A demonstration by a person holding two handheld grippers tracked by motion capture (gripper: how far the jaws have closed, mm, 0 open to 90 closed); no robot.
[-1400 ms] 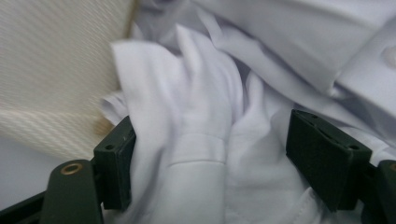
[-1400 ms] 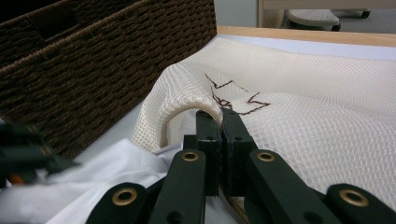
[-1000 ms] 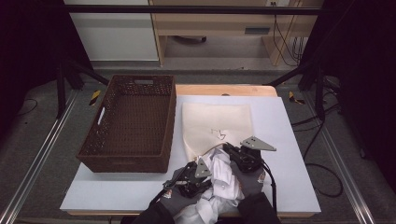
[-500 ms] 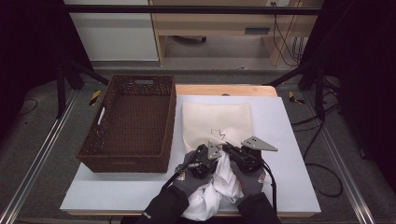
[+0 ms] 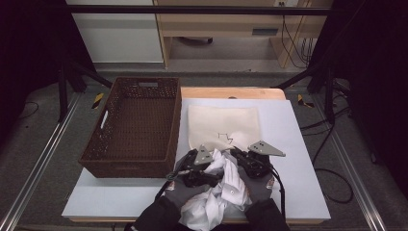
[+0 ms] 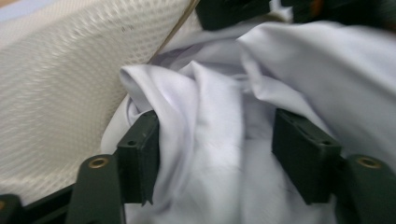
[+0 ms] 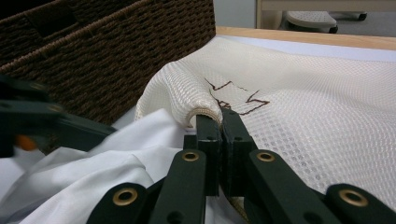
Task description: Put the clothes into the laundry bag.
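The cloth (image 5: 219, 192) bunched between the two tools is plain white, and the mesh bag (image 5: 223, 127) just past the tool tips is cream, covered all over with tiny see-through squares and marked with a thin dark brown squiggle near its front edge. The basket (image 5: 134, 127) off to the side of the left tool (image 5: 204, 168) is dark brown, woven with little holes, and the tabletop (image 5: 298, 159) under everything is pale white-blue with a light wood strip at the far edge. Both tools have black jaws with small brass-coloured rivets and grey three-cornered plates on top, as on the right tool (image 5: 240, 156), and the hands holding them wear grey gloves.
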